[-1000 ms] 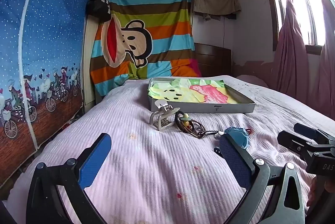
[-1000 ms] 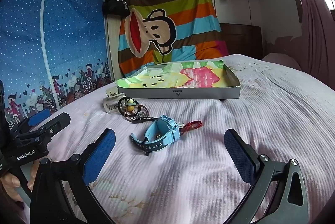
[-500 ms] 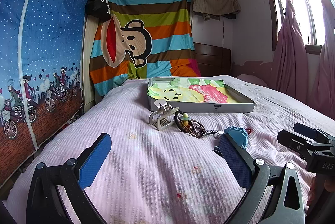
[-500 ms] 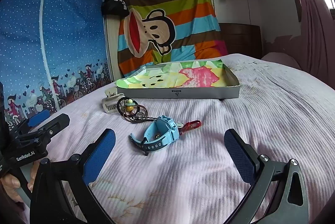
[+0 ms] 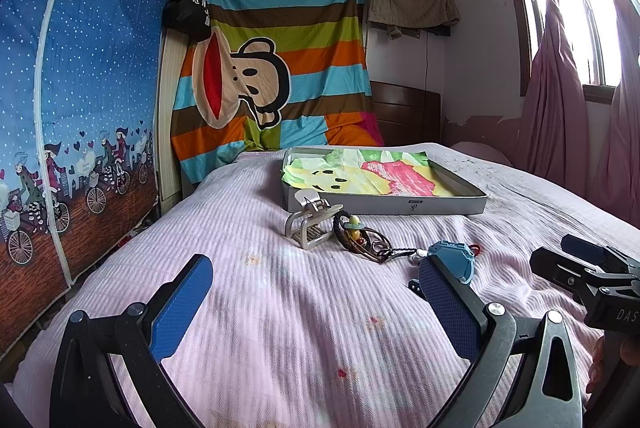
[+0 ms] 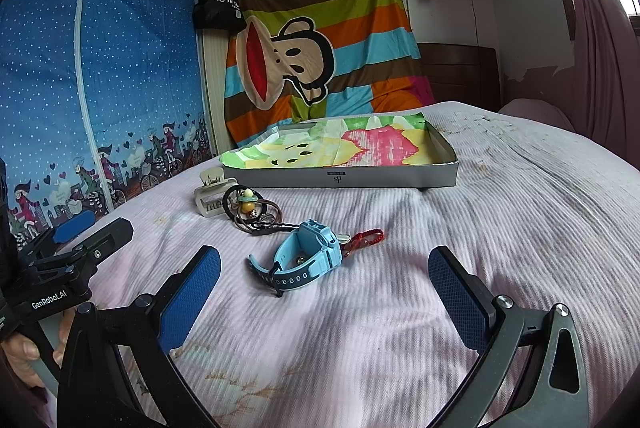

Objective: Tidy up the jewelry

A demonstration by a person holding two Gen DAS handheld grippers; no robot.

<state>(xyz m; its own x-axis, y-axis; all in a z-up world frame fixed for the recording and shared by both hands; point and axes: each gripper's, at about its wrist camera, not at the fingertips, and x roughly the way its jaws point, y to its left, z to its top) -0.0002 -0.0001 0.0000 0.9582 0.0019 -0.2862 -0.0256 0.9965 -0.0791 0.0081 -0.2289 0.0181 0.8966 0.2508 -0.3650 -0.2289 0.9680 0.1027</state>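
Observation:
A flat grey box (image 5: 472, 203) (image 6: 400, 180) lined with a bright printed cloth lies on the pink bed. In front of it sit a silver hair claw (image 5: 310, 224) (image 6: 210, 196), a tangle of dark bracelets with beads (image 5: 360, 234) (image 6: 250, 210), a light blue watch (image 6: 308, 254) (image 5: 454, 260) and a red cord (image 6: 366, 238). My left gripper (image 5: 312, 292) hovers open, short of the claw and bracelets. My right gripper (image 6: 324, 284) is open too, with the watch lying just beyond and between its pads, untouched.
A blue printed wardrobe (image 5: 72, 88) stands along the bed's left side. A striped cartoon sheet (image 5: 280, 68) hangs at the back wall. Pink curtains (image 5: 560, 108) and a window are at right. A hand (image 6: 24, 352) holds the left gripper handle.
Both grippers have crept slightly forward toward the items; the jaws stay wide and nothing on the bed has moved.

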